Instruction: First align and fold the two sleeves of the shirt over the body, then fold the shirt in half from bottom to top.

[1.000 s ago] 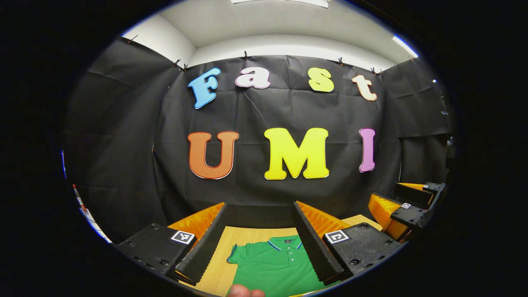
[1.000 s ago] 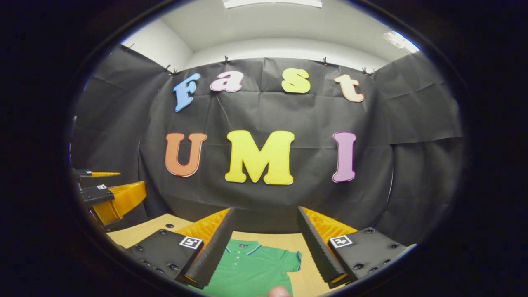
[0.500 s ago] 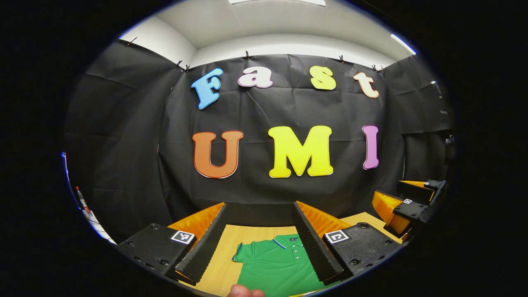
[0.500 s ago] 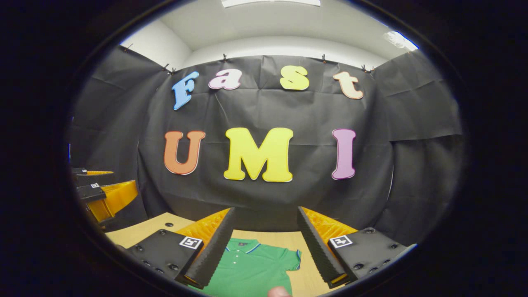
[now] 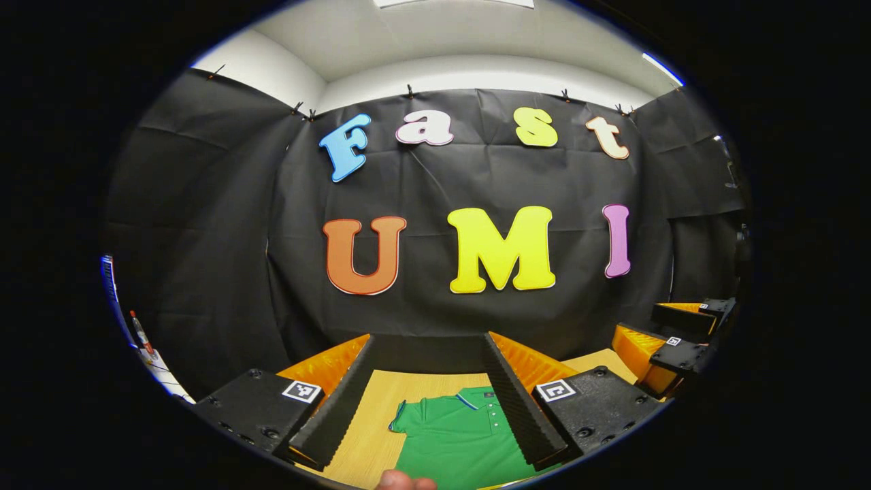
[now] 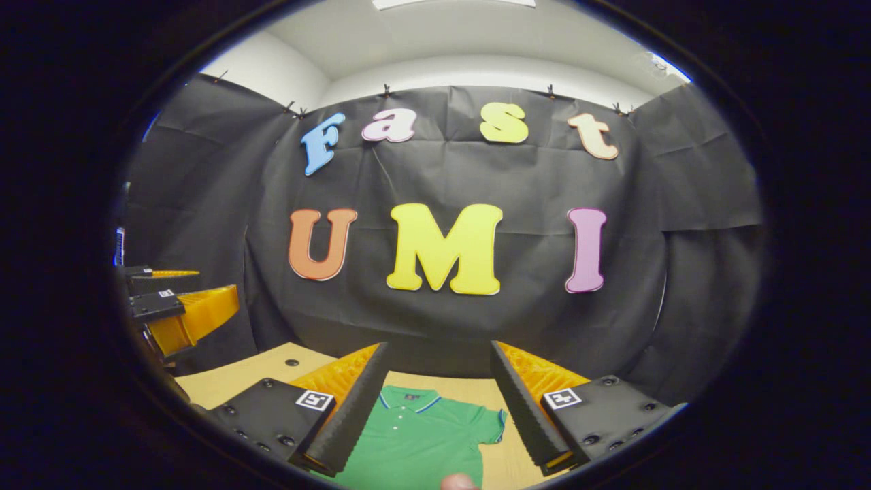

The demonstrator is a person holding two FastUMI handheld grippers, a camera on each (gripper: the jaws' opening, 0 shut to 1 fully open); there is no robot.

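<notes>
A green polo shirt (image 5: 456, 439) with a blue-edged collar lies flat on the wooden table (image 5: 378, 415), collar toward the booth wall. In the left gripper view its left sleeve (image 5: 407, 416) shows between my fingers. My left gripper (image 5: 427, 446) hangs open above the shirt, holding nothing. In the right gripper view the shirt (image 6: 415, 442) shows with its other sleeve (image 6: 491, 425) spread out. My right gripper (image 6: 435, 456) is open too, well above the cloth. Each gripper appears at the edge of the other's view: the right gripper (image 5: 670, 340) and the left gripper (image 6: 180, 316).
The black cloth wall (image 5: 476, 184) stands just behind the table's far edge. Bare wood (image 6: 258, 374) lies left of the shirt in the right gripper view. A fingertip (image 5: 405, 482) pokes in at the bottom edge of the left gripper view.
Both views have shifted a little: the shirt sits slightly further right between each pair of fingers. Both grippers stay open and off the cloth.
</notes>
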